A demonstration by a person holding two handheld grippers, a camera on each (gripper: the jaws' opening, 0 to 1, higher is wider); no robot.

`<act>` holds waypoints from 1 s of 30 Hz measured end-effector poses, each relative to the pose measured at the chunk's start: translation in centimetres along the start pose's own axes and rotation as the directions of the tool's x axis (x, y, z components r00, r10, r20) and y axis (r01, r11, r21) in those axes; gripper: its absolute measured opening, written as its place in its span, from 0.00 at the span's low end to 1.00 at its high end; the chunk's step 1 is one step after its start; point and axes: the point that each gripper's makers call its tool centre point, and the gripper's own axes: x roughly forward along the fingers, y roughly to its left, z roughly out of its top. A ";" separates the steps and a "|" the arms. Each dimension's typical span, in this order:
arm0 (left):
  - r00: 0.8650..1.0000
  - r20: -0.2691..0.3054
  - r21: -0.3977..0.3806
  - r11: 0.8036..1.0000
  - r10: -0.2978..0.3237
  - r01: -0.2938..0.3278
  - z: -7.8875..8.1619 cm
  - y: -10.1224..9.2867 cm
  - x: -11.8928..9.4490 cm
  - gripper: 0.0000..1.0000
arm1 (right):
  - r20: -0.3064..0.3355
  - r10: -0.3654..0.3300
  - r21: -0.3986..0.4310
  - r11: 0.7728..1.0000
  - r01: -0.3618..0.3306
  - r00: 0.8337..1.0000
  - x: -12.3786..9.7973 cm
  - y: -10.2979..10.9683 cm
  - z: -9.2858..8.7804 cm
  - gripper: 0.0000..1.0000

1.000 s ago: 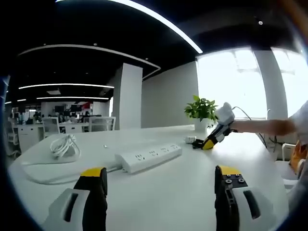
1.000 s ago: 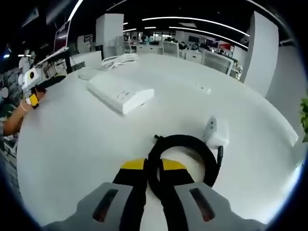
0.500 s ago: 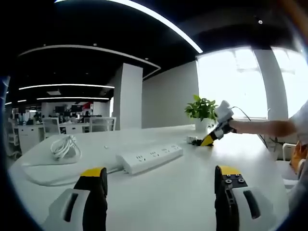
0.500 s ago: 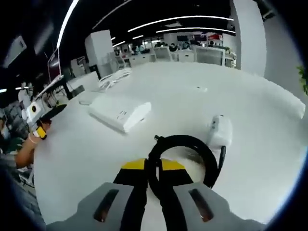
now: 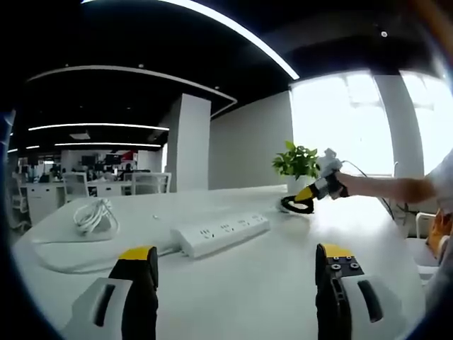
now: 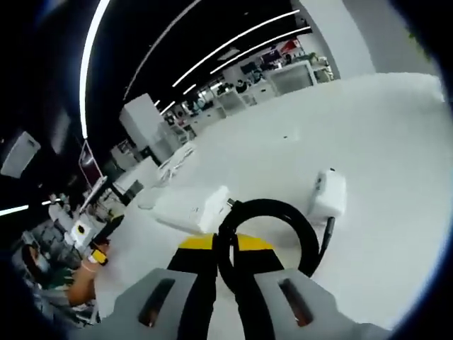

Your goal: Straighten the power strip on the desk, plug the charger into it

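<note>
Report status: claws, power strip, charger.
Left claw open, low over the desk, holding nothing. Right claw shut on the black cable coil, white charger hanging from it. Power strip lies angled, sockets empty. Nothing blocking it.

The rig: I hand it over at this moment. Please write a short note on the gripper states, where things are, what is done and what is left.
Left gripper: open, holding nothing, low over the desk.
Right gripper: shut on the black cable coil; the white charger hangs from it.
Power strip: lies at a slant on the desk, sockets up, its white cord bundled beyond.
Done: charger picked up by its cable.
Left: straighten the strip, plug the charger in.
</note>
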 end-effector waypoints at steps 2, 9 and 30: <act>1.000 -0.003 0.000 1.000 -0.002 0.002 -0.1 0.0 0.0 0.94 | 0.013 -0.001 0.014 1.000 0.001 1.000 -0.2 -0.1 0.3 0.06; 1.000 0.003 0.003 1.000 0.000 0.000 0.2 0.2 -0.1 0.94 | 0.100 0.057 0.101 0.993 -0.067 0.993 -0.7 1.1 2.3 0.06; 1.000 0.016 0.006 1.000 0.007 -0.007 0.7 0.1 -0.4 0.93 | 0.395 0.099 0.204 0.960 -0.192 0.913 -3.2 3.8 9.3 0.06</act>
